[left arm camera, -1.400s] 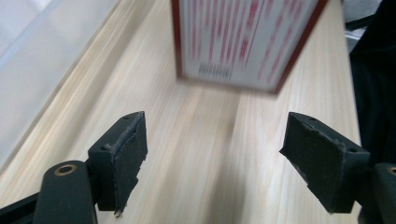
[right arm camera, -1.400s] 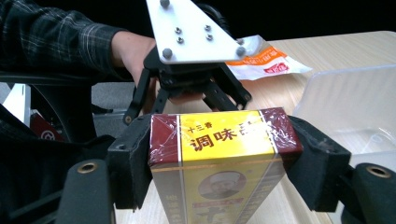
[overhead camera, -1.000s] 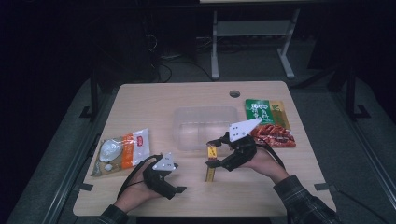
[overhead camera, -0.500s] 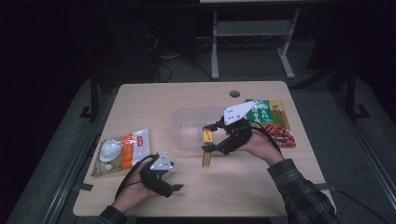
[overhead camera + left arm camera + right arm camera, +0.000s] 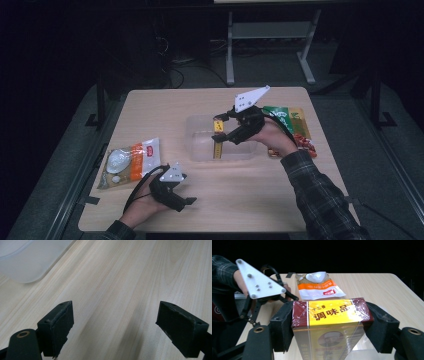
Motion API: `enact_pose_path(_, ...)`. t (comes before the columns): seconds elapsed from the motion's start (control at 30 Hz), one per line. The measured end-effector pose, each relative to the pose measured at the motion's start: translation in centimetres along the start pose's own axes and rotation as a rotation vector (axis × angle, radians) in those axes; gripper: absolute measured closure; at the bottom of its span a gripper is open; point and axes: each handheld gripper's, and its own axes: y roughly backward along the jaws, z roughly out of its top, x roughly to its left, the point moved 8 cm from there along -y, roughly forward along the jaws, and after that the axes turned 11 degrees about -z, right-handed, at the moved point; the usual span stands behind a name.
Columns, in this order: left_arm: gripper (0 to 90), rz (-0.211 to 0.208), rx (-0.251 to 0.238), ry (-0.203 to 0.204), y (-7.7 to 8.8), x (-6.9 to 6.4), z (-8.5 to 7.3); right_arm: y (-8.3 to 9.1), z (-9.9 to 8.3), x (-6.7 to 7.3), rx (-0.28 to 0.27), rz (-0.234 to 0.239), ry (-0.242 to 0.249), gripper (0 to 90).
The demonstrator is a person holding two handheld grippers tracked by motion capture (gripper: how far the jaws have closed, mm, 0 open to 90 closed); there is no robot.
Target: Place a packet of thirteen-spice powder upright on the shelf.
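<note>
The seasoning box (image 5: 217,144) has been lifted from the table's near edge and is now clamped endwise in the right gripper (image 5: 218,131) above the clear container (image 5: 200,150). The left gripper (image 5: 186,200) is spread, resting on the table (image 5: 165,107).

Right gripper (image 5: 218,131) clamping a yellow box (image 5: 217,142) over the clear tub (image 5: 200,145) at centre, left gripper (image 5: 189,200) resting lower left
</note>
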Motion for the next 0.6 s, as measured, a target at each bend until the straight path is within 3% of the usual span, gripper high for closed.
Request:
enact_pose_path(0.27,13.6,-0.02,0.009,0.002,-0.2,-0.2,-0.1,-1.4,0.2,-2.6,-0.005,-0.032,0.009,30.7)
enact_pose_path(0.47,13.7,-0.023,0.009,0.002,-0.1,-0.2,-0.1,-2.2,-0.4,-4.2,0.035,-0.036,0.01,30.6)
enact_pose_path(0.53,13.7,-0.029,0.0,0.01,-0.2,-0.3,-0.1,-2.3,-0.4,-4.5,0.027,-0.04,0.003,30.6)
enact_pose_path(0.6,13.7,-0.034,0.018,0.001,-0.3,-0.2,-0.2,-2.5,-0.6,-4.8,0.042,-0.036,0.006,30.6)
